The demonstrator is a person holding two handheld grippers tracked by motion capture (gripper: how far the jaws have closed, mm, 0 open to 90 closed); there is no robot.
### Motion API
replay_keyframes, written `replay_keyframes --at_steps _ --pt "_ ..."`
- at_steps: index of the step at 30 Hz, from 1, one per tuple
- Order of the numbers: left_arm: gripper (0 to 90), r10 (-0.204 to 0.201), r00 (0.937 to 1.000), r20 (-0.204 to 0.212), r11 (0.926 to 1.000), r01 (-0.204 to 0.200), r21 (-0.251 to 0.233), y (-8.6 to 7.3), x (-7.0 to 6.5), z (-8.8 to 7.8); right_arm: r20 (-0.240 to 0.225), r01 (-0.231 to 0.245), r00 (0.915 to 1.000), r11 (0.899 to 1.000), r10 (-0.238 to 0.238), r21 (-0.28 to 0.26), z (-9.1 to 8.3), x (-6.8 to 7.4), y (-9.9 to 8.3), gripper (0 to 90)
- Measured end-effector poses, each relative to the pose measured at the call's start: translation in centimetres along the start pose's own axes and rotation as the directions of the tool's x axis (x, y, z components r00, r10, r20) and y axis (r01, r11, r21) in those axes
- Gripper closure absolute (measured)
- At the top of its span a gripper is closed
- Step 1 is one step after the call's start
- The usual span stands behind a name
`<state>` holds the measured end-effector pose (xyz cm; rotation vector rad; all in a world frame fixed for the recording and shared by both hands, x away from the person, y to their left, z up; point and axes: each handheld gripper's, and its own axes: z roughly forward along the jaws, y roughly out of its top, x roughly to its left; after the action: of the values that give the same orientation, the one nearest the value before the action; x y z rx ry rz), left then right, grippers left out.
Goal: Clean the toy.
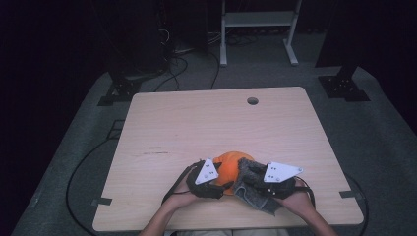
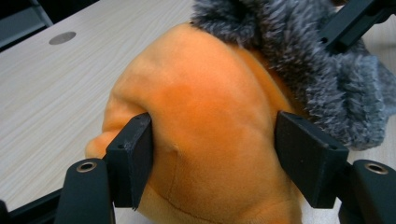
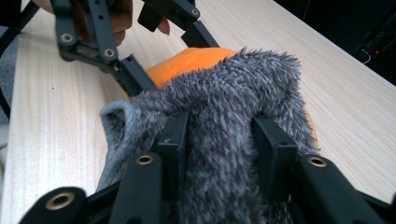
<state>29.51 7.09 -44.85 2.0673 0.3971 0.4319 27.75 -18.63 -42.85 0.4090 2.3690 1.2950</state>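
High view: pale wood-grain rectangular table [image 1: 196, 123] on grey carpet, dark surroundings, white metal frame [image 1: 258, 29] standing beyond far edge. Broad bare surface toward far edge and both far corners; round cable hole [image 1: 253, 101] near far edge, right of centre. Free strips along left and right edges too; work crowded against near edge, around its middle. No brand, label or legible writing anywhere; only faint dark scuff marks [image 1: 156, 152] left of centre. Round orange plush toy [image 1: 231, 164] resting on table close to near edge, smooth short pile, one seam curving low across its side in left gripper view. Fuzzy grey shaggy cloth [image 1: 253, 189] draped over toy's right side and trailing down toward near edge. Left gripper [image 2: 212, 154] closed on orange plush toy, pads pressing into soft sides and denting fabric at left pad. Right gripper [image 3: 219, 149] straddling grey cloth, jaws set at middling width with pile bulging between and against both pads; firm pinch or loose contact, cannot tell. Both hands entering from near edge, grey three-cornered plates on top of grippers, cables trailing off near edge toward floor. Black tape patches [image 1: 102, 201] at near left and near right table edges.
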Motion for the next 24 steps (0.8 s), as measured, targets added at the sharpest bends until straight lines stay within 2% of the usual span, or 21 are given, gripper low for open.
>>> replay_keyframes --at_steps 3,4,5,6,7,9,10,11,12,13,14,15,17,18,19,20,21,22,23,24 --pt "30.5 0.002 1.0000 0.001 1.0000 -0.002 0.003 -0.1 0.2 0.0 0.004 -0.014 0.9999 1.000 0.014 -0.004 0.1 -0.1 0.1 59.9" --pt "30.5 -0.001 1.0000 -0.001 1.0000 0.001 0.001 -0.1 0.2 0.0 0.026 -0.017 0.9995 1.000 0.017 -0.006 0.3 -0.3 0.1 67.8" --pt "30.5 0.000 1.0000 -0.002 1.0000 0.000 0.001 -0.1 0.3 0.0 0.026 -0.017 0.9995 1.000 0.017 -0.006 0.3 -0.3 0.1 67.8" --pt "30.5 0.005 1.0000 -0.005 1.0000 -0.005 -0.002 -0.1 0.4 0.0 0.022 -0.038 0.9990 0.999 0.038 -0.005 0.4 -0.7 -0.1 74.5" --pt "30.5 0.002 0.9999 -0.012 1.0000 -0.002 -0.004 -0.1 0.6 0.0 0.022 -0.038 0.9990 0.999 0.038 -0.005 0.4 -0.7 -0.1 74.5" --pt "30.1 -0.016 0.9996 -0.023 0.9998 0.015 -0.008 -0.2 0.8 -0.1 0.017 -0.051 0.9985 0.999 0.051 0.001 0.2 -1.1 -0.5 76.5" --pt "29.3 -0.041 0.9987 -0.029 0.9990 0.040 -0.022 -0.3 1.0 0.0 0.027 -0.078 0.9966 0.997 0.078 -0.003 -0.2 -1.5 -1.2 77.2" --pt "29.1 -0.041 0.9987 -0.029 0.9990 0.040 -0.022 -0.3 1.0 0.0 0.027 -0.078 0.9966 0.997 0.078 -0.003 -0.2 -1.5 -1.2 77.2" --pt "29.0 -0.043 0.9986 -0.031 0.9986 0.042 -0.033 -0.4 0.9 0.0 0.049 -0.097 0.9941 0.995 0.096 0.013 -0.6 -1.9 -1.9 77.3" --pt "28.8 -0.043 0.9986 -0.031 0.9986 0.042 -0.033 -0.4 0.9 0.0 0.049 -0.097 0.9941 0.995 0.096 0.013 -0.6 -1.9 -1.9 77.3" --pt "28.6 -0.040 0.9987 -0.033 0.9988 0.039 -0.031 -0.4 0.9 0.0 0.088 -0.102 0.9914 0.993 0.097 0.053 -1.0 -2.1 -2.6 77.5" --pt "28.6 -0.037 0.9987 -0.034 0.9990 0.036 -0.028 -0.4 0.9 -0.1 0.088 -0.102 0.9914 0.993 0.097 0.053 -1.0 -2.1 -2.6 77.5" --pt "28.2 -0.031 0.9989 -0.035 0.9993 0.031 -0.021 -0.5 1.0 -0.2 0.120 -0.117 0.9873 0.988 0.104 0.103 -1.3 -2.4 -3.5 77.4" --pt "27.6 -0.034 0.9988 -0.035 0.9992 0.034 -0.021 -0.6 1.0 -0.2 0.119 -0.143 0.9842 0.984 0.131 0.103 -1.8 -2.5 -4.1 77.3" --pt "27.6 -0.040 0.9985 -0.036 0.9988 0.039 -0.028 -0.7 1.0 -0.2 0.119 -0.143 0.9842 0.984 0.131 0.103 -1.8 -2.5 -4.1 77.3" --pt "27.1 -0.044 0.9984 -0.037 0.9986 0.043 -0.031 -0.7 1.0 -0.1 0.088 -0.151 0.9853 0.987 0.146 0.053 -2.1 -2.3 -3.8 77.2" --pt "27.1 -0.049 0.9978 -0.043 0.9983 0.048 -0.034 -0.7 0.9 0.1 0.088 -0.151 0.9853 0.987 0.146 0.053 -2.1 -2.3 -3.8 77.2" --pt "27.0 -0.048 0.9978 -0.046 0.9984 0.047 -0.033 -0.7 0.9 0.2 0.058 -0.144 0.9880 0.989 0.143 0.014 -2.2 -2.1 -3.3 77.2" --pt "27.0 -0.046 0.9976 -0.052 0.9984 0.044 -0.035 -0.6 0.8 0.3 0.037 -0.124 0.9916 0.992 0.124 -0.012 -2.1 -1.6 -2.7 77.2" --pt "27.1 -0.036 0.9977 -0.057 0.9990 0.035 -0.030 -0.5 0.5 0.5 0.010 -0.064 0.9979 0.997 0.064 -0.041 -1.5 -0.5 -1.1 77.2"
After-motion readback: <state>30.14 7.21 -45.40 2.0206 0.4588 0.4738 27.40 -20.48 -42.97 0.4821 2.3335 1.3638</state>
